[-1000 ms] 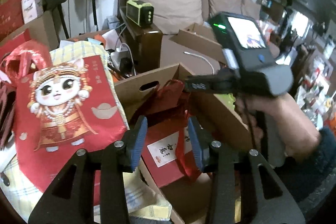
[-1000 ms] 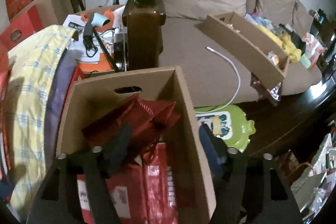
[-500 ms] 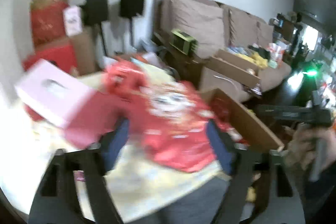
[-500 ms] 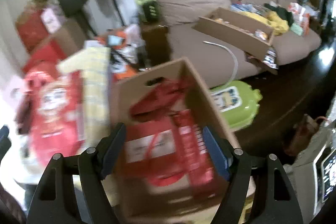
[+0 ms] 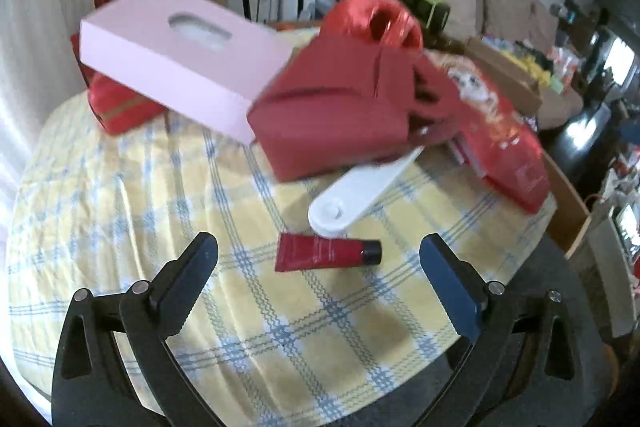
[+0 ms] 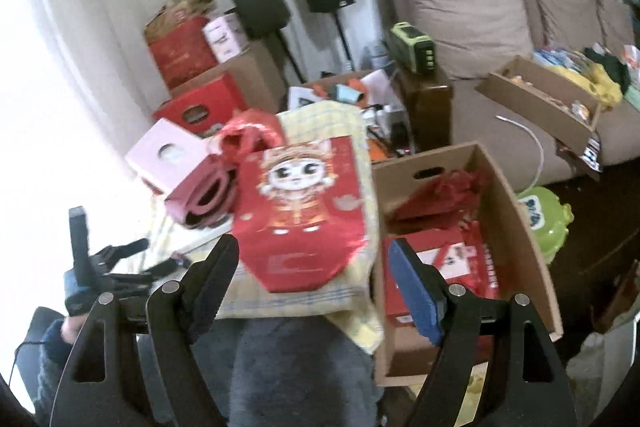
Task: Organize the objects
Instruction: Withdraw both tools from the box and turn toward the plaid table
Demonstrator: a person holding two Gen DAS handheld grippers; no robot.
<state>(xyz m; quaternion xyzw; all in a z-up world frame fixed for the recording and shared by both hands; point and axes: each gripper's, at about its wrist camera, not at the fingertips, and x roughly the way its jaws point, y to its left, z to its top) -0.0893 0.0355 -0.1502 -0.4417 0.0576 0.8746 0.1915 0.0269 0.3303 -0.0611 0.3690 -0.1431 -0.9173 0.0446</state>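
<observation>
Left wrist view: the left gripper point(image 5: 318, 259) hangs over a yellow checked cloth point(image 5: 120, 211), jaws spread wide and holding nothing. Beyond the left finger, a pink box point(image 5: 176, 55) with an oval window lies tilted, its far end propped on a red package point(image 5: 120, 103). Between the fingertips and just ahead of them lies a red tube point(image 5: 320, 255) with a black cap, flat on the cloth, cap toward the right finger. Just beyond it is a white flat tool point(image 5: 360, 195), its narrow end tucked under a folded dark red bag point(image 5: 340, 115) with a glossy red handle. Ahead of the right finger, a red cat-print bag point(image 5: 500, 143) lies at the cloth's edge; the print is blurred here. Right wrist view: the right gripper point(image 6: 312, 267) likewise has its jaws spread and empty. Left of its left finger, the other gripper appears in a hand point(image 6: 60, 331). Ahead between the fingers, the cat-print bag rests on the cloth, with the pink box beyond the left finger. Ahead of the right finger stands an open cardboard box point(image 6: 516, 227) holding what appear to be red gift bags point(image 6: 452, 255). Farther right are a green lidded container point(image 6: 544, 219) on the floor and a brown sofa point(image 6: 480, 27).
</observation>
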